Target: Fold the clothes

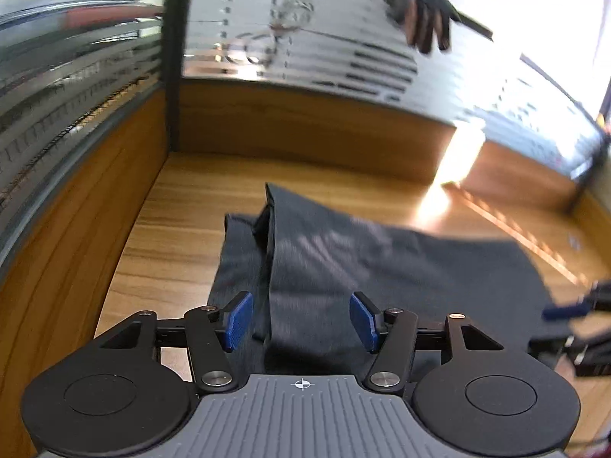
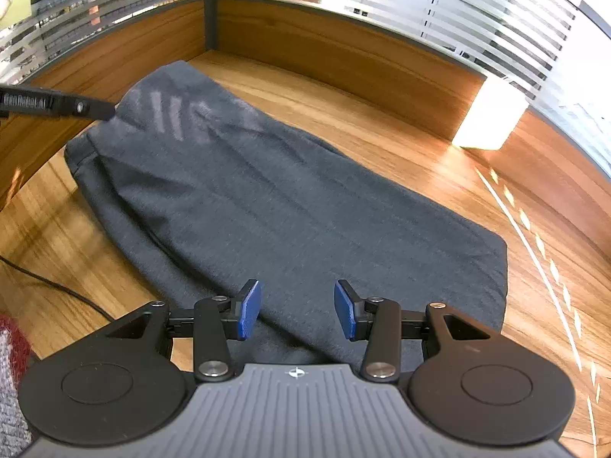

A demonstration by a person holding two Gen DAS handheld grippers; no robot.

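Biggest thing first: wood desk (image 2: 439, 175) w/ low wooden walls and striped glass behind, sun glare on the right side. On it lies the dark grey garment (image 2: 275, 198), prob already folded at least once, long axis running diagonal from the desk's far-left corner toward the near-right edge. In the left wrist view the same garment (image 1: 382, 267) has a flap doubled over along its left side, pic is kinda blurry tho.

Left gripper (image 1: 301, 320) hangs over the near-left part of the cloth, blue pads spread apart, nothing between them. Right gripper (image 2: 297, 310) sits over the near edge of the cloth, jaws also apart, nothing pinched. Cloth is straight ahead of and under both sets of fingers, so neither is clearly nearer imo. Thin black cable (image 2: 57, 286) trails on the desk's near-left.
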